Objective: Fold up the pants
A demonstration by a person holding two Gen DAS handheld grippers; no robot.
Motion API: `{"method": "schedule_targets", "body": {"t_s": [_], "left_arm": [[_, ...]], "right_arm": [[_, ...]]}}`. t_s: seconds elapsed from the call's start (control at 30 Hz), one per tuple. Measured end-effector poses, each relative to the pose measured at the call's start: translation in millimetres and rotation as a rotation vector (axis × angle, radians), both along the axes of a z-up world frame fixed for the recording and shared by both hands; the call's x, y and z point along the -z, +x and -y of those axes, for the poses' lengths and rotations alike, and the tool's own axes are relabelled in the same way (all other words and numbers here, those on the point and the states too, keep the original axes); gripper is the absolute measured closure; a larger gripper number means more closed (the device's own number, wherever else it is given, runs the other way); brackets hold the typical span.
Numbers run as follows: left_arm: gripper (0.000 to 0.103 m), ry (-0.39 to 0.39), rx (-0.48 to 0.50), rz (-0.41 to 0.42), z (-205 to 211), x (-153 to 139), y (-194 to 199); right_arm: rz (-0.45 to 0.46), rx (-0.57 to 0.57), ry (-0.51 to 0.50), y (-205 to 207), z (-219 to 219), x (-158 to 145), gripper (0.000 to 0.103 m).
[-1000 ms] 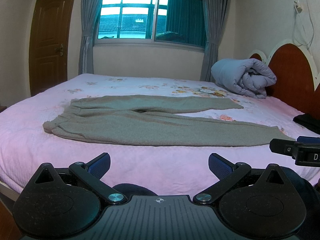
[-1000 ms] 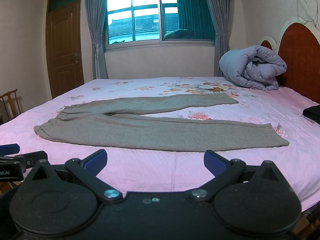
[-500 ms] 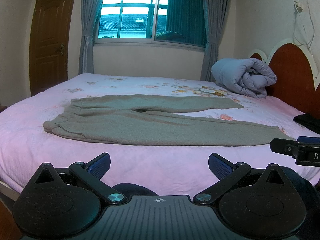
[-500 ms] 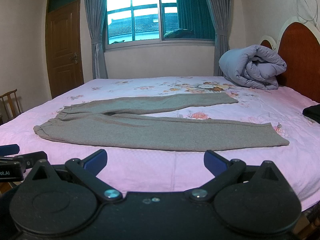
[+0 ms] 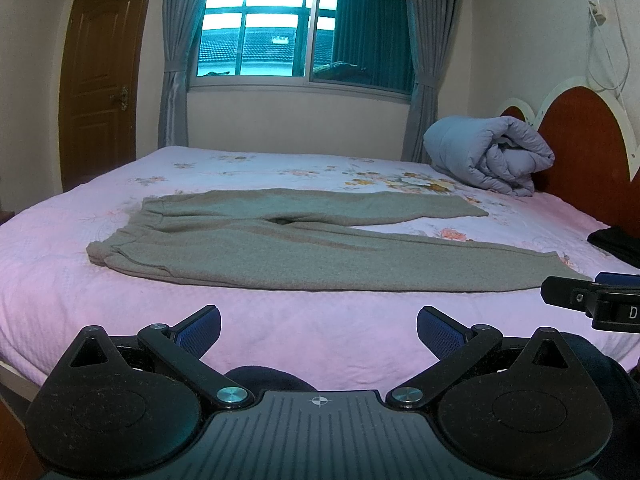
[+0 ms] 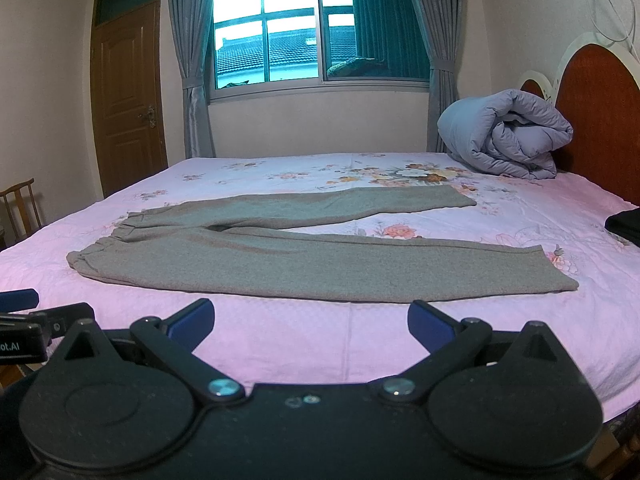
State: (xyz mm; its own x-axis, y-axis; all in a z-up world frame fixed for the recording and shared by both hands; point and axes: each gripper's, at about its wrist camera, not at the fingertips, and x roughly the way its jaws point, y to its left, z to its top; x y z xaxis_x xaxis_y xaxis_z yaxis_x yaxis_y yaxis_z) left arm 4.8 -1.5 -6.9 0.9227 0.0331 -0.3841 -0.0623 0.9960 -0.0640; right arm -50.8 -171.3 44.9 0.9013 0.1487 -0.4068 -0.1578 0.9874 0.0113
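Observation:
Grey pants (image 5: 280, 244) lie flat on the pink floral bed sheet (image 5: 320, 328), waistband to the left, both legs spread out to the right. They also show in the right wrist view (image 6: 304, 252). My left gripper (image 5: 319, 326) is open and empty, held over the bed's near edge, short of the pants. My right gripper (image 6: 311, 320) is open and empty, also at the near edge, short of the near leg. The right gripper's tip shows at the right edge of the left wrist view (image 5: 592, 300).
A rolled grey-blue duvet (image 5: 488, 156) lies at the far right by the red headboard (image 5: 580, 160). A black garment (image 5: 616, 244) lies at the bed's right edge. A wooden chair (image 6: 20, 208) stands left of the bed, with a door (image 6: 128, 96) behind.

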Motion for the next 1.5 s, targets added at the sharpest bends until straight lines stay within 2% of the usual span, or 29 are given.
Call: {"method": "schedule_targets", "body": {"t_s": [0.3,0.43,0.57,0.67,0.83,0.93,1.07,1.13,1.23,1.3,1.5], "left_arm": [[0.000,0.000,0.000,0.000,-1,0,-1],[0.000,-0.023,0.001,-0.009,-7,-1,1],[0.000,-0.030,-0.019,0.018,-31,-15,13],[0.000,-0.022,-0.055,0.059,-66,-30,34],[0.000,-0.009,-0.131,0.022,-147,-58,101],[0.000,-0.023,-0.190,0.029,-202,-75,148],[0.000,0.086,-0.233,-0.035,-255,-77,224],[0.000,0.051,-0.215,-0.031,-283,-68,259],[0.000,-0.008,-0.198,-0.088,-318,-46,312],[0.000,-0.046,-0.149,-0.110,-335,-26,346],[0.000,-0.051,-0.094,-0.228,-370,35,435]], "right_arm": [[0.000,0.000,0.000,0,0,0,0.006],[-0.007,-0.002,0.010,2,4,0,0.006],[0.034,-0.033,0.014,10,11,-11,0.006],[0.051,-0.045,0.019,38,14,-29,0.006],[0.130,-0.029,0.009,99,14,-77,0.006],[0.174,-0.039,0.002,142,14,-105,0.006],[0.177,-0.049,0.011,207,10,-124,0.006],[0.168,-0.047,0.009,238,5,-124,0.006],[0.126,-0.038,0.008,294,-6,-111,0.006],[0.088,-0.037,-0.002,331,-18,-95,0.006],[-0.002,-0.070,-0.031,419,-47,-42,0.006]]}}
